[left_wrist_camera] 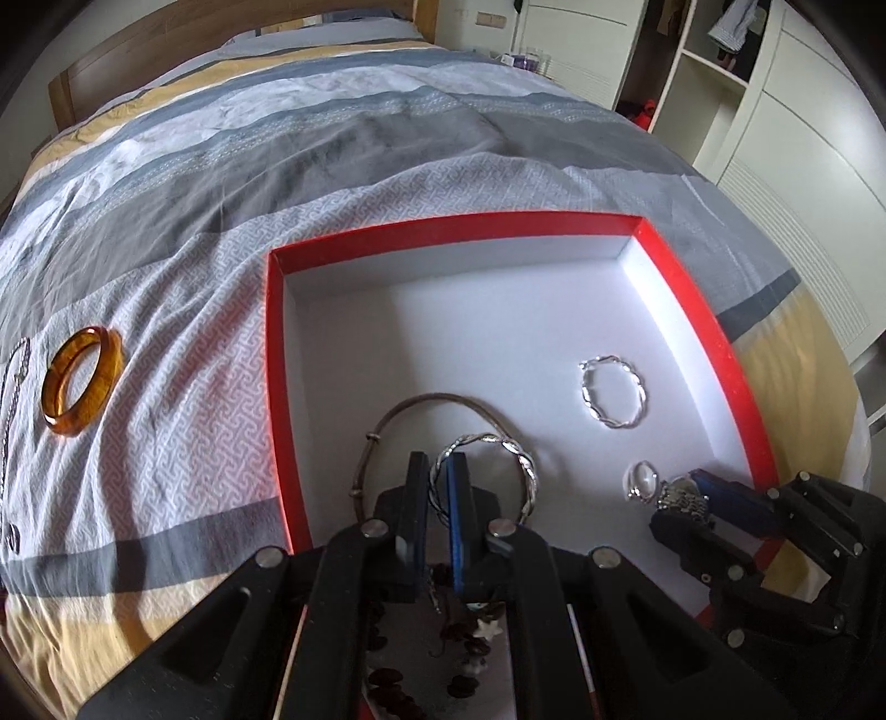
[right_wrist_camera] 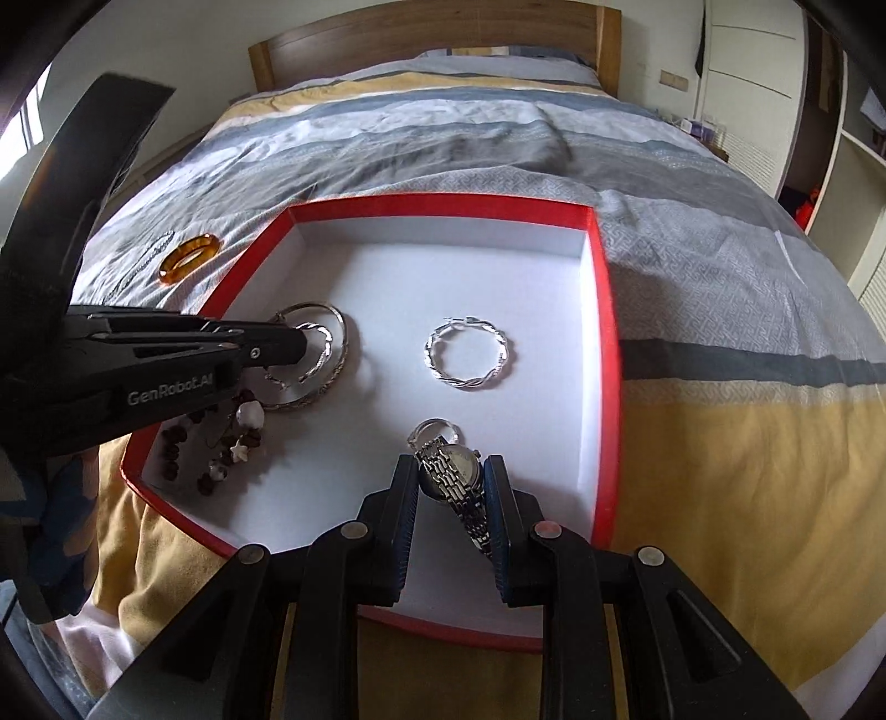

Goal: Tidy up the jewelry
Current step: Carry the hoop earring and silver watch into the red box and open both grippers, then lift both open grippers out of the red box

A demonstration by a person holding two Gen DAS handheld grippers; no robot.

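A red box (left_wrist_camera: 279, 354) (right_wrist_camera: 606, 332) with a white floor lies on the bed. My left gripper (left_wrist_camera: 440, 471) (right_wrist_camera: 302, 343) is shut on a twisted silver hoop (left_wrist_camera: 520, 459) (right_wrist_camera: 321, 354), held over a brown cord bangle (left_wrist_camera: 387, 421) inside the box. My right gripper (right_wrist_camera: 451, 471) (left_wrist_camera: 684, 487) is shut on a silver watch (right_wrist_camera: 454, 476) (left_wrist_camera: 681, 493) above the box floor. A second twisted silver hoop (left_wrist_camera: 612, 390) (right_wrist_camera: 468, 351) and a small ring (left_wrist_camera: 642, 479) (right_wrist_camera: 432, 429) lie in the box. A dark bead bracelet (right_wrist_camera: 221, 448) (left_wrist_camera: 465, 642) lies at the near left of the box.
An amber bangle (left_wrist_camera: 80, 379) (right_wrist_camera: 188, 257) and a silver chain (left_wrist_camera: 11, 387) (right_wrist_camera: 147, 255) lie on the striped bedcover left of the box. A wooden headboard (right_wrist_camera: 432, 44) stands at the far end. White wardrobes (left_wrist_camera: 803, 183) stand to the right.
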